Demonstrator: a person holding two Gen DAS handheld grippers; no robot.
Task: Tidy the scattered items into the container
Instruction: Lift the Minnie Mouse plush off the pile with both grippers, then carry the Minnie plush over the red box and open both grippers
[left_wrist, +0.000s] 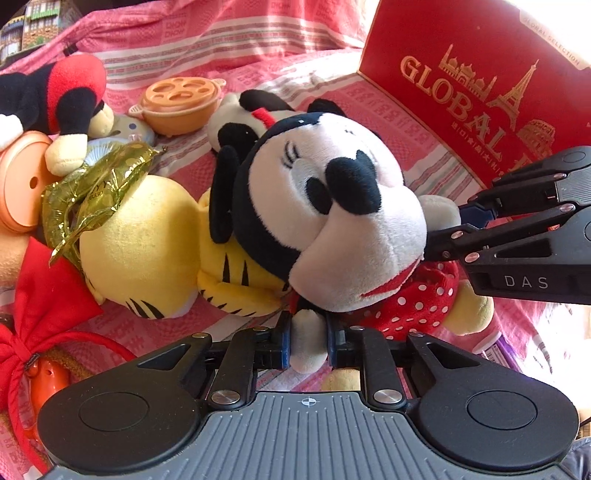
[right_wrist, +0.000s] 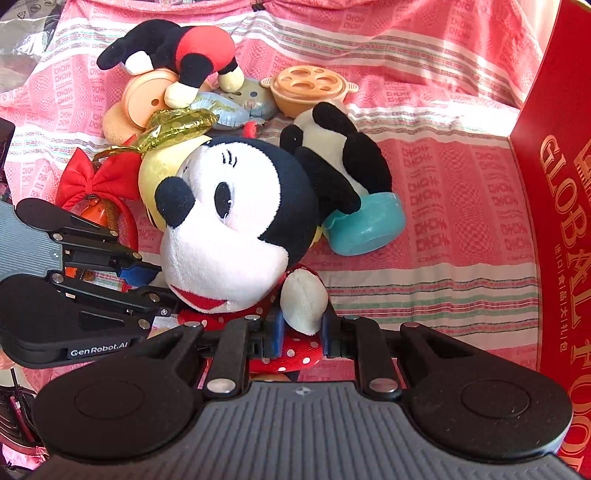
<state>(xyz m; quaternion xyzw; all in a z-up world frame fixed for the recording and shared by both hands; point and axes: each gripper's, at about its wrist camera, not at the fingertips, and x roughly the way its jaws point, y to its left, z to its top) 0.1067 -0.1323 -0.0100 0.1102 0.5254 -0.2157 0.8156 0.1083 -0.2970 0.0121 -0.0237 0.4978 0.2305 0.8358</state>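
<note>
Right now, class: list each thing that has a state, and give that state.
Left claw: shut on the mouse plush's white hand.
Right claw: shut on its other hand.
Mouse plush: held by both hands.
Red box: standing upright.
Orange toy pot: lid on.

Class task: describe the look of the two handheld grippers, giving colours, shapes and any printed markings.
Both match: the left gripper and right gripper have ribbed grey bodies, black rounded paddle-shaped arms with silver rivets, and blue-padded jaws. White lettering reads "DAS" on the right one and "GenRobot.AI" on the left. No cables or sleeves visible.
</note>
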